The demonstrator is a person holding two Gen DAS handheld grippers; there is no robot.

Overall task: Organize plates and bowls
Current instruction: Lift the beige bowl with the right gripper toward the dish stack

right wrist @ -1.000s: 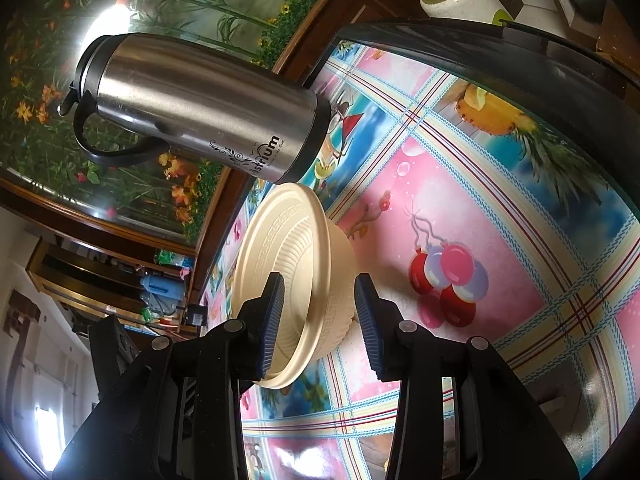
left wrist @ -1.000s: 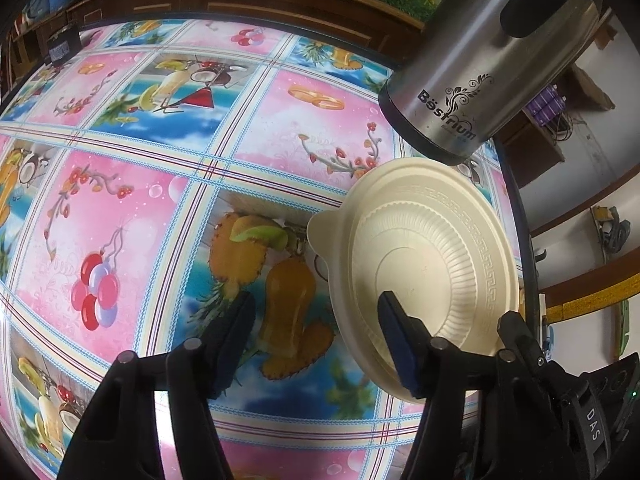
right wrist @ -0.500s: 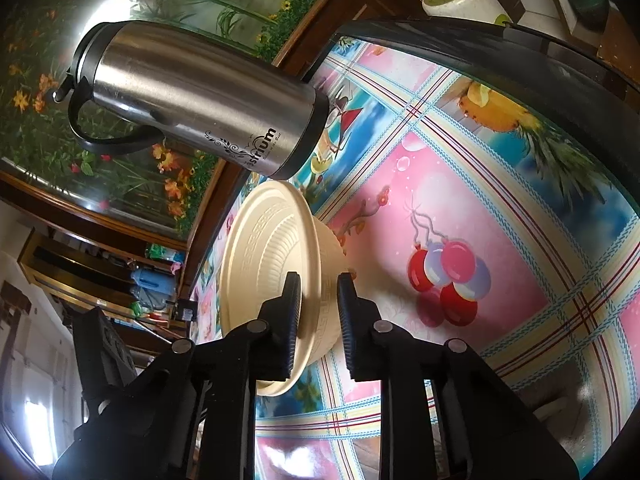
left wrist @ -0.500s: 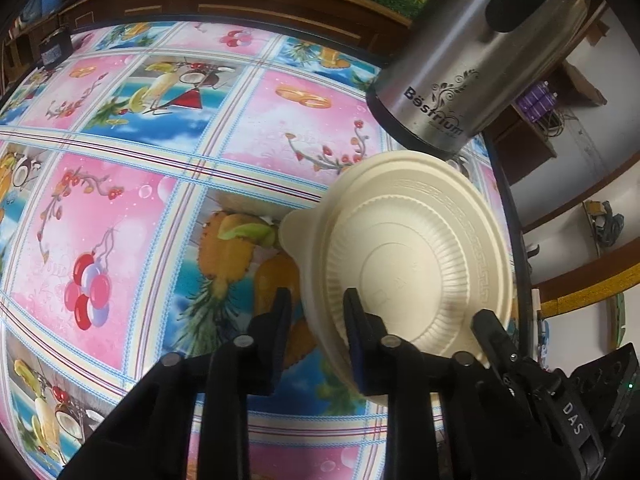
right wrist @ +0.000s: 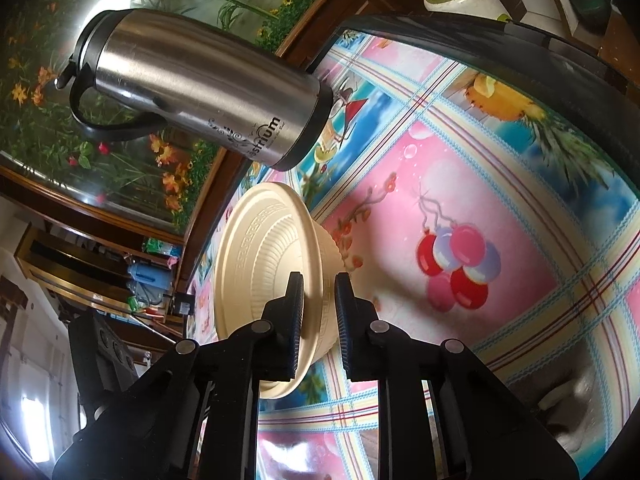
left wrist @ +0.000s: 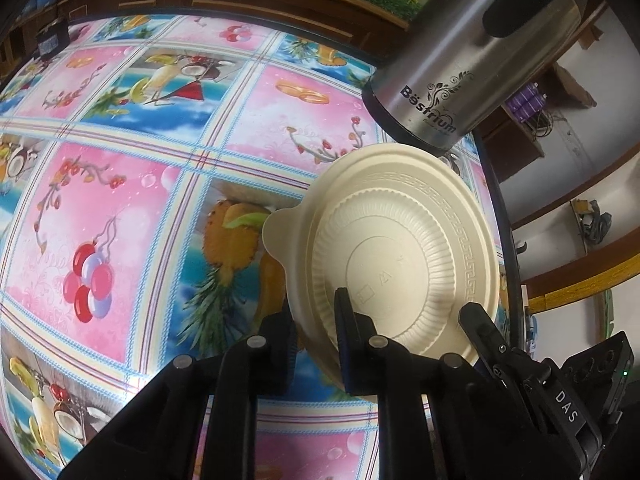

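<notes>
While our left tongs [left wrist: 316, 320] are closing on the bowl's [left wrist: 400, 256] rim beside the flask [left wrist: 472, 52], our right tongs [right wrist: 319, 308] pinch its opposite rim.

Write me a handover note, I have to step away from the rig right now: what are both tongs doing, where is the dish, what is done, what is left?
Left tongs: closing, with the near-left rim of the cream ribbed plastic dish between them.
Right tongs: shut on the same dish's rim on the opposite side.
Dish: on the fruit-print tablecloth, just in front of the steel vacuum flask. A cream rounded tab sticks out beneath it, perhaps a second piece.
Done: both grips placed.
Left: lift it clear of the flask and put it away. No other plates or bowls are in view.
</notes>
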